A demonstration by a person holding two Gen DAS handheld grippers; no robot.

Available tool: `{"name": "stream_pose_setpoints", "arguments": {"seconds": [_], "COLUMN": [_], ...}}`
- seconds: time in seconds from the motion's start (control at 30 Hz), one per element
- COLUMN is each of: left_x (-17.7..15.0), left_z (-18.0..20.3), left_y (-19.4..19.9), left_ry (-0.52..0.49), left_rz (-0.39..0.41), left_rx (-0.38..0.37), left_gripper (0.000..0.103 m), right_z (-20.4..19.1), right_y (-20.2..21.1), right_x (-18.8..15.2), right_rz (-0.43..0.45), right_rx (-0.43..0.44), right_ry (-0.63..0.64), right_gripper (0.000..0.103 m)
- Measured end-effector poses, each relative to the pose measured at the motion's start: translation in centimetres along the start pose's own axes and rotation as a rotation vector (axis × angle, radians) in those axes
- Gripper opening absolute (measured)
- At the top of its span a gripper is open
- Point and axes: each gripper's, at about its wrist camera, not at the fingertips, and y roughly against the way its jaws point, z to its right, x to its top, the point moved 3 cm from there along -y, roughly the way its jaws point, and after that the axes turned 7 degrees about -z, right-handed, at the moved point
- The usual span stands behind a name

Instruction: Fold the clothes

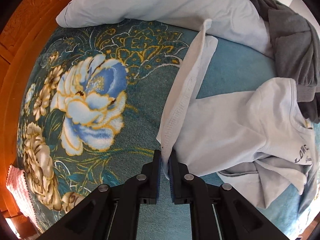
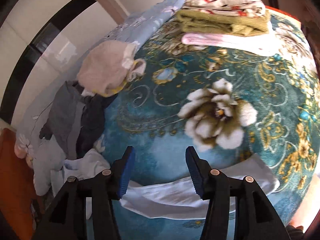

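Left gripper points down at the blanket — pads nipped on the hem of the pale blue shirt, which lies spread there. Right gripper is released — nothing between its fingers.

A bed is covered by a teal floral blanket with large blue and cream blossoms. Left of the fingers in the left wrist view runs an orange carved wooden bed frame. Beyond the fingers in the right wrist view, white walls with a dark-framed opening stand in bright daylight.
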Motion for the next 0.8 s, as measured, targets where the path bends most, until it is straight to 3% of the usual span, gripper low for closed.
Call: {"name": "stream_pose_setpoints", "arguments": {"seconds": [0.13,0.23,0.4,0.43,0.47,0.5,0.53,0.7,0.8], "left_x": [1.4,2.4,3.8,4.0,4.2,4.4,4.7,5.7,6.1], "left_z": [0.2,1.9,5.1,5.8,6.4,7.0,7.7,11.4,14.1], "left_y": [2.7,4.5,6.6,6.5,6.4,6.2,5.9,3.9,2.9], "left_ry": [0.031,-0.005,-0.077,-0.09,-0.102,-0.111,-0.119,-0.189,-0.274], "left_rz": [0.066,0.105,0.158,0.158,0.159,0.153,0.147,0.116,0.108], "left_rx": [-0.079,-0.146,-0.221,-0.223,-0.225,-0.23,-0.235,-0.245,-0.206], "left_gripper": [0.026,0.027,0.048,0.048,0.048,0.048,0.048,0.048,0.049], "right_z": [-6.5,-9.2,-8.5,-8.5,-8.7,-8.9,-9.0,-9.4,-6.9], "right_y": [-5.2,-9.2,-14.2,-14.6,-14.5,-14.5,-14.5,-10.4,-6.1], "right_x": [-1.2,-2.2,-2.9,-3.1,-3.4,-3.7,-4.0,-3.8,-2.2], "right_rz": [-0.163,-0.273,-0.394,-0.406,-0.408,-0.411,-0.413,-0.316,-0.181], "right_rx": [0.119,0.101,0.065,0.072,0.083,0.094,0.105,0.177,0.116], "right_ry": [0.146,0.213,0.084,0.067,0.066,0.066,0.065,0.118,0.092], "right_gripper": [0.055,0.055,0.054,0.046,0.035,0.01,0.004,0.001,0.001]}}
